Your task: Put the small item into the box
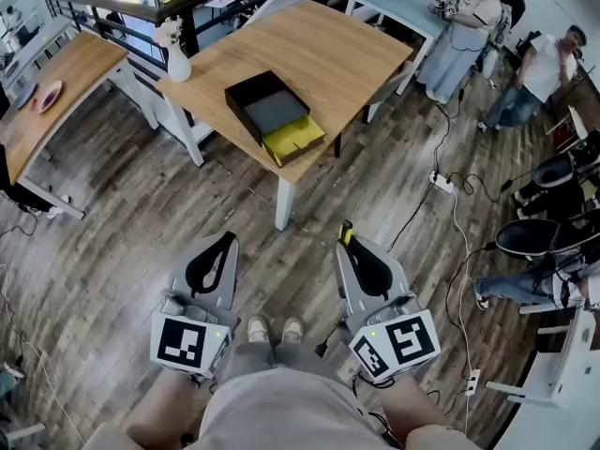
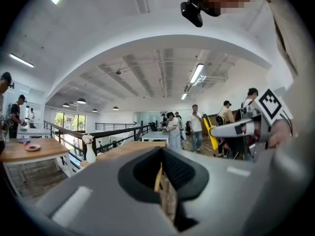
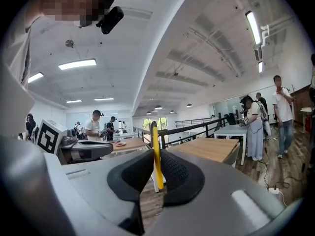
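A black box (image 1: 267, 106) with a grey inside lies open on the wooden table (image 1: 337, 54) ahead, and a yellow tray-like part (image 1: 292, 139) rests against its near side. Both grippers hang low over the wooden floor, well short of the table. My right gripper (image 1: 347, 244) is shut on a thin yellow item (image 1: 346, 234) with a dark tip, which stands upright between the jaws in the right gripper view (image 3: 156, 156). My left gripper (image 1: 228, 239) is shut with nothing in it, its jaws (image 2: 161, 173) pressed together. The table top (image 3: 211, 149) lies beyond the right jaws.
A white vase (image 1: 176, 59) with flowers stands at the table's left corner. A second table (image 1: 66, 73) with a pink plate (image 1: 49, 95) is at far left. Cables and a power strip (image 1: 441, 184) lie on the floor at right, near office chairs (image 1: 539, 237) and people.
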{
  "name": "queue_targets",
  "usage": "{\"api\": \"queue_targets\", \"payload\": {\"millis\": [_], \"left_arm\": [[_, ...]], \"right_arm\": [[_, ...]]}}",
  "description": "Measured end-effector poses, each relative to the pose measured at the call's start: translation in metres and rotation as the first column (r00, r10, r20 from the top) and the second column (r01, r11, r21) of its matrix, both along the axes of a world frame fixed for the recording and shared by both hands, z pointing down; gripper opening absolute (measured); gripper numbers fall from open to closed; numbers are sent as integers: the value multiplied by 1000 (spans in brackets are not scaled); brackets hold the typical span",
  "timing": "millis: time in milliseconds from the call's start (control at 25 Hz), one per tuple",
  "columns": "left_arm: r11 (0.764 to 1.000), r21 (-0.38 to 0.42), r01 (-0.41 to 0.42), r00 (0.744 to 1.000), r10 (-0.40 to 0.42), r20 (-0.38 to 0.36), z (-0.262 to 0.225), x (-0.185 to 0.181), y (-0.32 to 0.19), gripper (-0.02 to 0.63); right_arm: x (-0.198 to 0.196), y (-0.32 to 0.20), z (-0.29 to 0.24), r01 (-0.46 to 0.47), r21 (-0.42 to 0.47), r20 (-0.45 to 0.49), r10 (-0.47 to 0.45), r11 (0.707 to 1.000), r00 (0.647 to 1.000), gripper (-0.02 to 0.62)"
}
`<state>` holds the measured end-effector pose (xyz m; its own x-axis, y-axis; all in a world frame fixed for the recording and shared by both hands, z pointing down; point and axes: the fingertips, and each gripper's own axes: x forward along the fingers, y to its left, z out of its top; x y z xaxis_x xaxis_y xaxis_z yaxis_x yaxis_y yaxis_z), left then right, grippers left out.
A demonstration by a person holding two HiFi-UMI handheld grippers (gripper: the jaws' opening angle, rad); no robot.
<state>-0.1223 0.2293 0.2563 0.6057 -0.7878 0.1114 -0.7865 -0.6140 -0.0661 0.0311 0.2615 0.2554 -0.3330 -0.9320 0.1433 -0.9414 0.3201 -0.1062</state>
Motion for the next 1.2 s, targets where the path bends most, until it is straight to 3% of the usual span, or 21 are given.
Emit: {"api": "queue_targets", "payload": {"millis": [520, 1200], "left_arm": [[1000, -8, 3, 1000, -3, 15, 4, 16, -5, 3], [998, 7, 66, 997, -66, 26, 6, 45, -3, 3]], "right_arm": [[14, -6, 5, 17, -10, 5, -17, 1000, 1000, 46], [47, -14, 6, 70, 17, 20, -70, 997, 997, 46]]}}
